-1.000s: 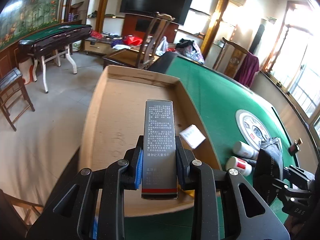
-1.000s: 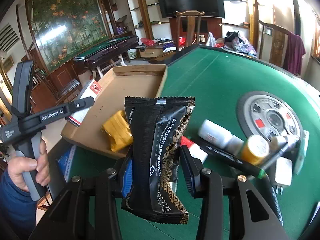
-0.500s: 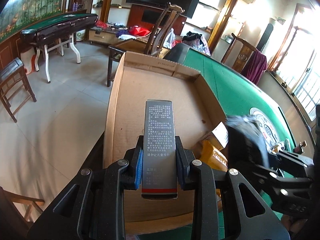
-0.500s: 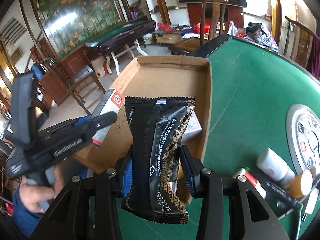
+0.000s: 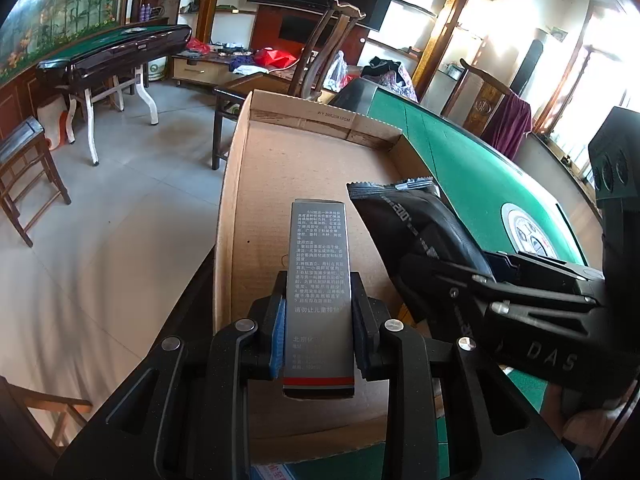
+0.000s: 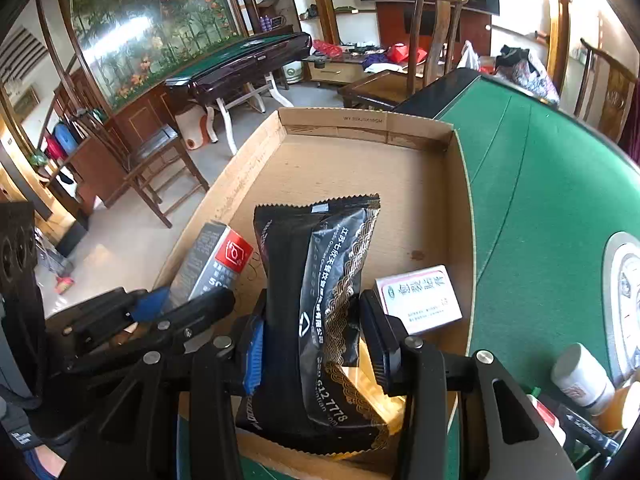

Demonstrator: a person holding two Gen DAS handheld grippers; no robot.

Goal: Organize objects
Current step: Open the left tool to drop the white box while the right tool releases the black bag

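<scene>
Two grippers hang over one cardboard box (image 6: 464,216), and each of them carries something. The box is the landmark: it is shallow, open at the top, and it lies on the green bench (image 6: 560,200) at the bench's edge, with the tiled floor (image 5: 100,220) on its other side.

The left gripper (image 5: 318,320) has its jaws clamped on a narrow grey carton (image 5: 319,280) with fine print and a red band at its lower end. In the left wrist view the carton stands along the fingers, over the bare floor of the box and near the long wall on the floor side. In the right wrist view the same carton shows a red and white face.

The right gripper (image 6: 312,344) has its jaws clamped on a black snack packet (image 6: 316,300) with gold wave pattern and a serrated top seam. The packet is above the near part of the box, between the grey carton and the long wall on the bench side.

Inside the box, against that bench-side wall, lies a small white carton (image 6: 418,298) with red print. Something yellow (image 6: 364,390) lies in the box under the packet; what it is cannot be told.

Outside the box, on the bench, a white bottle (image 6: 582,376) lies near a round plate (image 6: 624,300) set into the green cloth.
</scene>
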